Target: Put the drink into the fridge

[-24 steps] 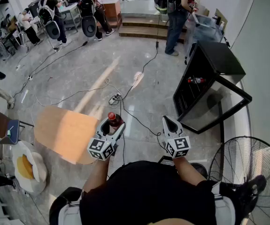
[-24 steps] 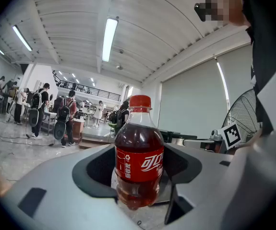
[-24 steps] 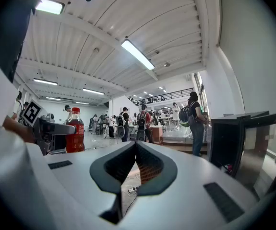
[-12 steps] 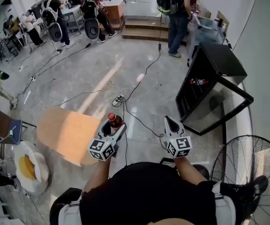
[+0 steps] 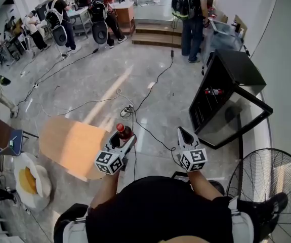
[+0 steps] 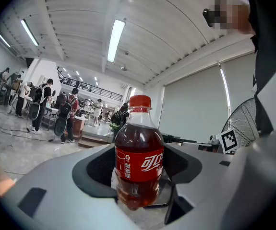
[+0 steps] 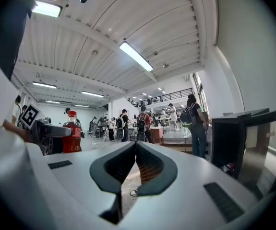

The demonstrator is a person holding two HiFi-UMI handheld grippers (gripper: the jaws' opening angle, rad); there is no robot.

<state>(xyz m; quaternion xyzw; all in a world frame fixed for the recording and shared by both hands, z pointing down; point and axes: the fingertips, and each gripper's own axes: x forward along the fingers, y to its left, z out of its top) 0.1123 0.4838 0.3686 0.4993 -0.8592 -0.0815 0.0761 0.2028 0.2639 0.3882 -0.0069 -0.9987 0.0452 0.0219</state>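
The left gripper (image 5: 126,137) has its jaws closed on a cola bottle (image 6: 139,162). They clamp the labelled lower body, and the red cap stands upright above them. The right gripper (image 7: 136,150) holds nothing, and its jaws are pressed together. The person carries both in front of the body. The bottle hangs in the air just off the right edge of a round wooden table (image 5: 69,145). The black fridge (image 5: 234,67) stands well apart, ahead and to the right by the wall. Its glass door (image 5: 239,116) is swung open, and a bottle (image 5: 212,91) already lies on a shelf inside.

The walk across looks like the main risk. Cables (image 5: 153,82) and a power strip (image 5: 126,109) lie on the floor between the person and the fridge, and catching a foot on them could jolt the grip. The bottle is round, smooth and heavy with liquid, so a jerk could make it slide down or tilt out between the jaws.

At the fridge, the open door juts toward the approach path. Its edge or a shelf rim could clip the bottle or the gripper if the approach comes from the wrong angle. The drink already on the shelf could be knocked by a careless placement. A standing fan (image 5: 266,186) crowds the near right side and narrows the room to swing around the door.
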